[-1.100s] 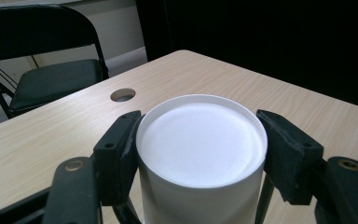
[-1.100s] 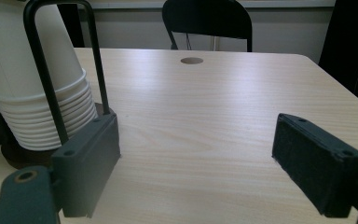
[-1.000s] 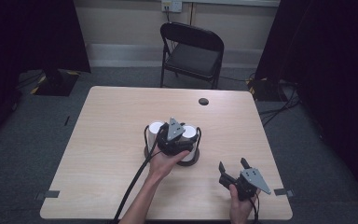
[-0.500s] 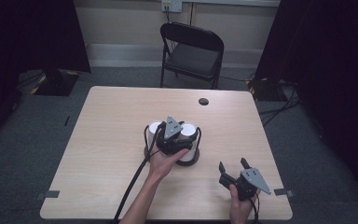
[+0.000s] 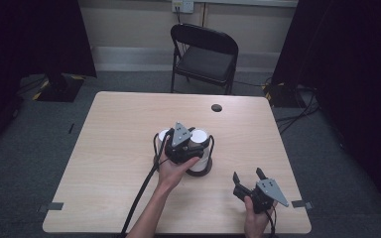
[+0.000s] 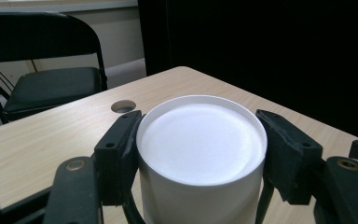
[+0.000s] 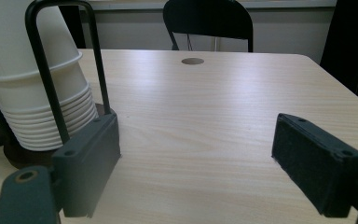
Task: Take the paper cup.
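The left gripper (image 6: 200,154) grasped the top paper cup (image 6: 201,140) of the stack in the holder (image 7: 51,70); the right gripper (image 7: 200,172) stayed released above the table (image 7: 214,116).

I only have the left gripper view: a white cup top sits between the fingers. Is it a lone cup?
Observer: No. The right gripper view shows a stack of white cups, nested upside down inside a black wire holder.
Operator: Where is the other gripper?
Observer: The right gripper is near the table's front right corner, fingers spread, holding nothing.
Operator: Any more cups?
Observer: Yes, the high view shows a second white stack beside the one under the left gripper.
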